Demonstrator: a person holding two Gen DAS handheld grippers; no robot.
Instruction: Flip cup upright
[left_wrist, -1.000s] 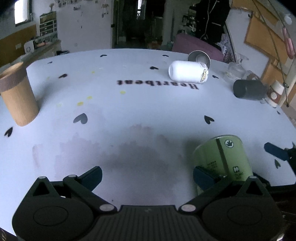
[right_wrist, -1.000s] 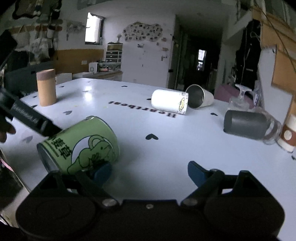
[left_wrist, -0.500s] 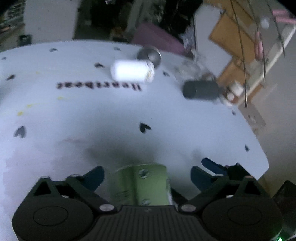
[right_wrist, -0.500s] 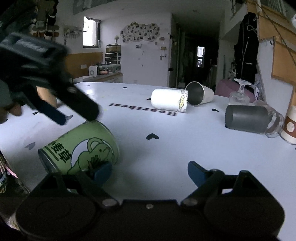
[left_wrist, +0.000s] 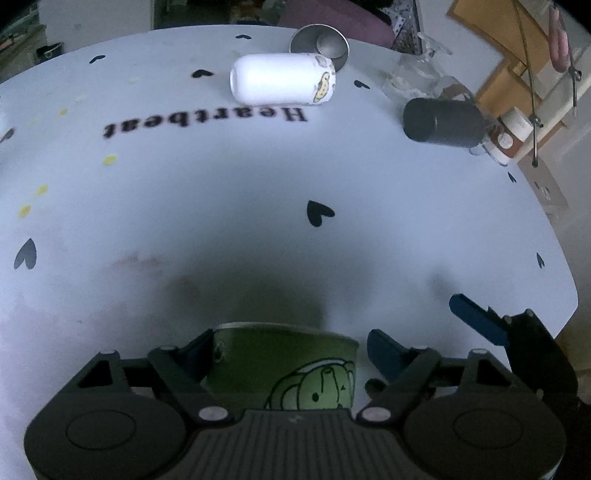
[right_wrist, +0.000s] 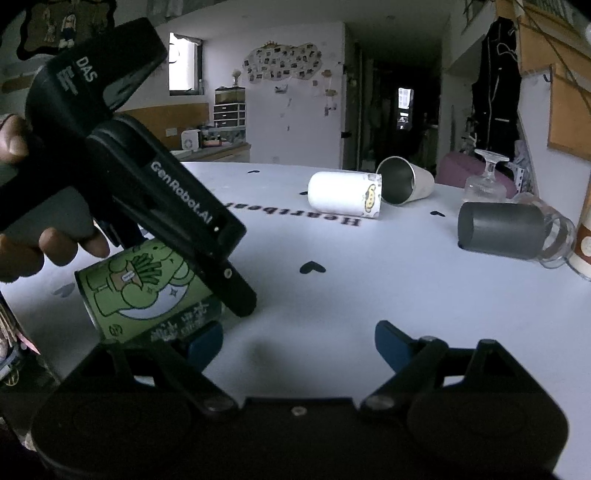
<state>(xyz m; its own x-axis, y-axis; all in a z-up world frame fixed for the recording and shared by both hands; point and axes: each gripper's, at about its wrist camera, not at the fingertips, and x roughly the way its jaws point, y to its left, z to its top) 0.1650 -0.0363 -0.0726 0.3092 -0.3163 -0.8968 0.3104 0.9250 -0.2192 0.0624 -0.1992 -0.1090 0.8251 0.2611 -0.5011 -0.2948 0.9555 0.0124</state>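
Green cartoon-printed cup (left_wrist: 284, 365) is seen in the left wrist view lying between the spread fingers of the left gripper (left_wrist: 291, 352). The left pad (left_wrist: 201, 350) appears to touch the cup's side, while a gap is left between the cup and the right pad (left_wrist: 388, 354), so the tongs are parted and nothing is clamped yet. Farther off on the white table (left_wrist: 221, 206), a white cup (left_wrist: 282, 79), a steel cup (left_wrist: 319, 42) and a dark grey cup (left_wrist: 443, 122) are also lying on their sides. The blue tip of the right gripper (left_wrist: 476, 319) is visible at the right edge.

In the right wrist view, the green cup (right_wrist: 147, 291) is shown tilted near the table's near-left edge, with the left gripper's body (right_wrist: 159, 199) laid over it from above. The right gripper (right_wrist: 299, 339) is held wide apart and empty, its left pad (right_wrist: 205, 341) just beside the cup's lower wall.

The grasping step is judged to be in hand. Next, the left tongs would need to be closed firmly on the cup's wall, after which the cup could be rotated onto its base.
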